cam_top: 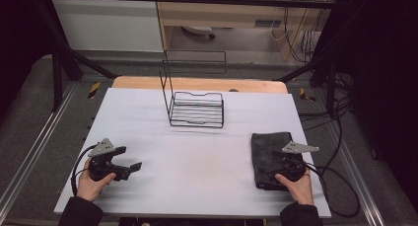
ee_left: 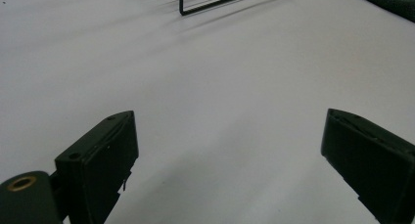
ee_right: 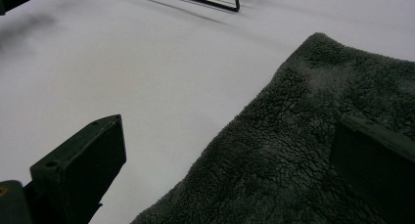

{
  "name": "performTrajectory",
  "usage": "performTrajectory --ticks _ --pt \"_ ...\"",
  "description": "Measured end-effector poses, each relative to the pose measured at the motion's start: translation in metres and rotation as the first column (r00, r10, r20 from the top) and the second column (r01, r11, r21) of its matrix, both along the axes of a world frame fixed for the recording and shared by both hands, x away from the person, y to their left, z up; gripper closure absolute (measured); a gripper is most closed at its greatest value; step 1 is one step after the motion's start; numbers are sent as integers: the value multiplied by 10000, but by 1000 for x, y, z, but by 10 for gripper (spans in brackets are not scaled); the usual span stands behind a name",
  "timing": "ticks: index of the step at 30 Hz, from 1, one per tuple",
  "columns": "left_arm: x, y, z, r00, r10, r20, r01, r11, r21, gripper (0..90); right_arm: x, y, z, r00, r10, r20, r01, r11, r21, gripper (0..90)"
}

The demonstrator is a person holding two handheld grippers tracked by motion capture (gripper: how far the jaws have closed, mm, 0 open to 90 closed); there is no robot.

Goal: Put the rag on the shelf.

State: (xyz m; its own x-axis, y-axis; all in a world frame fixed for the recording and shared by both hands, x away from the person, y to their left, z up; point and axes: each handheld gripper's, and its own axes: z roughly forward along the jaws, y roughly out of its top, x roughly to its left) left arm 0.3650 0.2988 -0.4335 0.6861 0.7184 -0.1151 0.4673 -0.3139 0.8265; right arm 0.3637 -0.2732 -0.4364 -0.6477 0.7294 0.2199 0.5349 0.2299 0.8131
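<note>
High view: dark towel flat at right side of white worktop, near right edge and front edge. Right claw directly over near half of towel, held from below by right hand. Right gripper view: jaws spread wide, nothing pinched; one jaw above fleecy towel, other above bare worktop just beside towel's edge. Left claw at left front, well apart from towel, held by left hand. Left gripper view: jaws spread, bare worktop between them. Wire rack upright at middle rear, well apart from both claws. Wide open surface between the claws and in front of rack. Towel's left edge bordered by free worktop.
</note>
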Motion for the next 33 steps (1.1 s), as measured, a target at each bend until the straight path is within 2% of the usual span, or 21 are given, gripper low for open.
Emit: performTrajectory --ticks 10,16,17,23,27,30,31,33 --pt "-1 -1 0 9999 51 122 -53 9999 119 76 0 2 0 10000 -75 -31 75 9999 -81 18" --pt "-1 -1 -1 9999 85 134 -87 9998 163 72 5 9 4 9997 -255 -47 253 9990 -367 29" --pt "-1 0 -1 9999 112 122 -113 9999 67 73 5 11 5 9996 -276 -16 275 9989 -392 36" --pt "-1 0 -1 9998 147 147 -149 9998 129 73 9 19 9 9988 -423 242 439 9965 -714 56" --pt "-1 0 1 9996 178 197 -180 9998 80 73 18 28 17 9971 -662 384 707 9888 -1318 111" --pt "-1 1 0 9996 208 171 -210 9997 110 73 26 34 20 9965 -768 316 809 9837 -1606 193" --pt "-1 1 0 9996 208 171 -210 9997 110 73 26 34 20 9965 -768 316 809 9837 -1606 193" --pt "-1 1 0 9996 224 166 -226 9997 109 74 34 38 17 9968 -770 232 800 9782 -1914 307"
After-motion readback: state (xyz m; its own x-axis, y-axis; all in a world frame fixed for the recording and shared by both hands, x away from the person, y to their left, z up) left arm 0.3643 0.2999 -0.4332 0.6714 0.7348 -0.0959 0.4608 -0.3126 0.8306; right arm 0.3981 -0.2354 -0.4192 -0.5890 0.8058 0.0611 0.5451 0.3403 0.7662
